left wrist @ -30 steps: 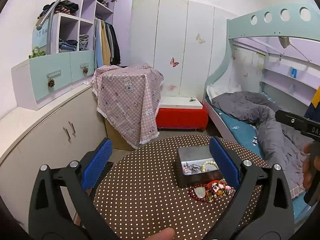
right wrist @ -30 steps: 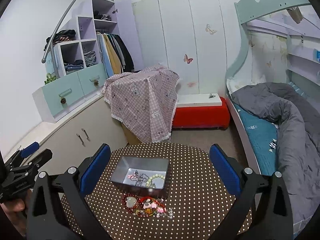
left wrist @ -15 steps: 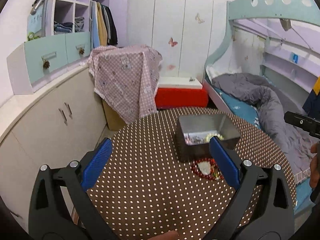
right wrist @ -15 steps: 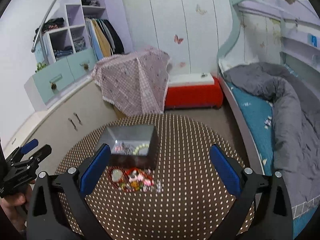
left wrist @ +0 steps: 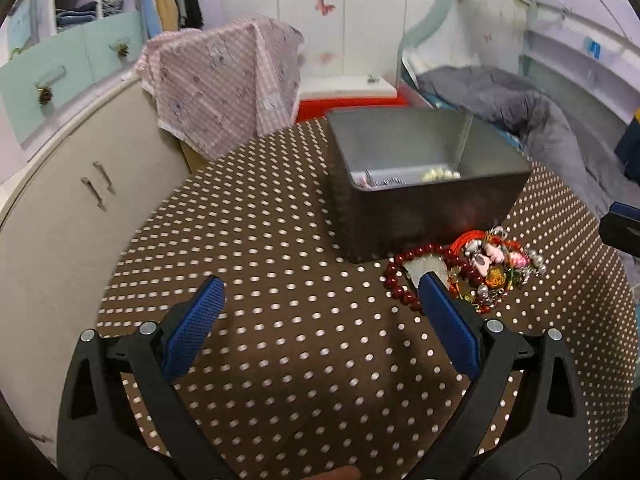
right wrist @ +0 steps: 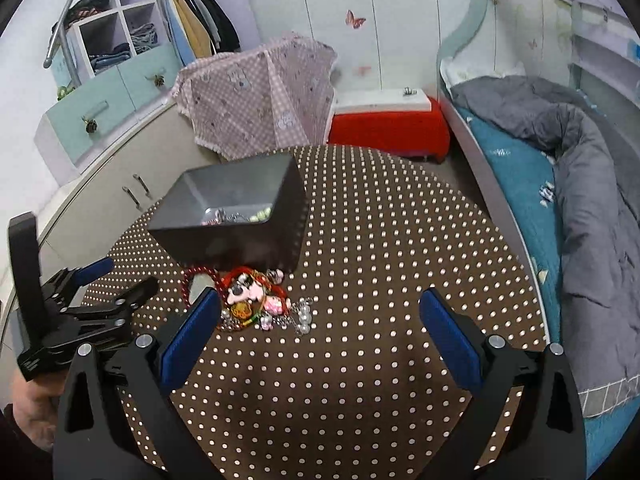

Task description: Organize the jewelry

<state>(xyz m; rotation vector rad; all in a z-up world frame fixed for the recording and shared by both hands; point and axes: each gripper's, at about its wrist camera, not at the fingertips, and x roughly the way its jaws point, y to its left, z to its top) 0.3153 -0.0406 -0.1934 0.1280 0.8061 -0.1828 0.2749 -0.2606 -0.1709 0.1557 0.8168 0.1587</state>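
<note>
We hold both tools above a round table covered in brown cloth with white dots. The left gripper has its jaws spread wide with nothing between the blue pads; only tabletop shows in the gap. The right gripper is likewise spread wide and carries nothing.

A grey metal box stands on the table, open at the top. From both wrist views we see only a strip of its floor: a pale bead strand and some silvery pieces that we cannot identify. The near wall hides the rest of the contents.

The loose jewelry pile lies on the cloth just in front of the box, touching or nearly touching its near wall; we cannot tell which. In it we can make out a dark red bead bracelet, a pale stone-like piece, red cord, pink charms and small pearly beads. The pieces are tangled, so a count is not possible.

In the left wrist view the right-hand blue pad covers the lower edge of the red bracelet. In the right wrist view the left-hand pad overlaps the pile's left side, and the left gripper appears at the far left, partly cut by the frame edge, with a hand below it.
</note>
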